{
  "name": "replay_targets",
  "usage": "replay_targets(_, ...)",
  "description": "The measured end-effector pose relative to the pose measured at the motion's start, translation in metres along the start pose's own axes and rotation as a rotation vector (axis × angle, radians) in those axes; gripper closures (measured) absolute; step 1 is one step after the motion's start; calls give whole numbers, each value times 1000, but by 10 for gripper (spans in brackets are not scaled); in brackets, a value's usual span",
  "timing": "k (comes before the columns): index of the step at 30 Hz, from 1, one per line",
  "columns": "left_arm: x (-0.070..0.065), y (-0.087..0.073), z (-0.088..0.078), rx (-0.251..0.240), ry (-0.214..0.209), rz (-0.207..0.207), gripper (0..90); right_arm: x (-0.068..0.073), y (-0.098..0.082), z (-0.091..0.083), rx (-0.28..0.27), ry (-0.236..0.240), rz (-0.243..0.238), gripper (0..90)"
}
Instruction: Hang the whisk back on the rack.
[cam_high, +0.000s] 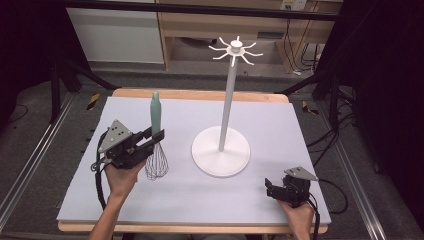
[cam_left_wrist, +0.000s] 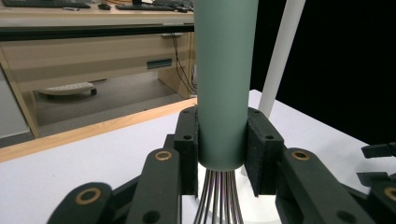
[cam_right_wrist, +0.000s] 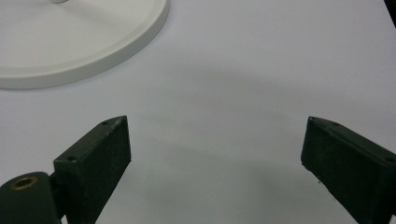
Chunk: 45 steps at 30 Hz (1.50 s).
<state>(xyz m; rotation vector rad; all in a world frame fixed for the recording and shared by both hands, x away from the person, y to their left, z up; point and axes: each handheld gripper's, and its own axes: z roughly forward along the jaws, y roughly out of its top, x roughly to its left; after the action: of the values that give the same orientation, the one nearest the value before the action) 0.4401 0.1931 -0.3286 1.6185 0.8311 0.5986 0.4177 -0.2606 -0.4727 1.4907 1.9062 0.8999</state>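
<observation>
Room: dark curtains, wooden cabinets beyond. Table (cam_high: 300, 130), matte pale sheet, probably low-slip. White hook stand (cam_high: 221, 150) at centre. Whisk (cam_high: 156, 145) upright left of it: light, stiff handle, springy wires. Left gripper (cam_high: 152, 137) clamps the smooth handle's base. Right gripper (cam_high: 272, 189): jaws apart, empty.

Whisk (cam_high: 156, 135): sage-green handle, silver wires. Stand (cam_high: 221, 150): white. Mat (cam_high: 280, 125): pale lilac-grey. Grippers (cam_high: 151, 141): black, grey plates.
</observation>
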Motion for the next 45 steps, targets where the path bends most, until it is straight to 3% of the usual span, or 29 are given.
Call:
replay_targets(18,-15,27,9,-4,-37,48,684,0,0,0,-1,1,-3,89)
replay_targets(45,-29,62,27,-6,-95,63,684,0,1,0,-4,3,-1,89)
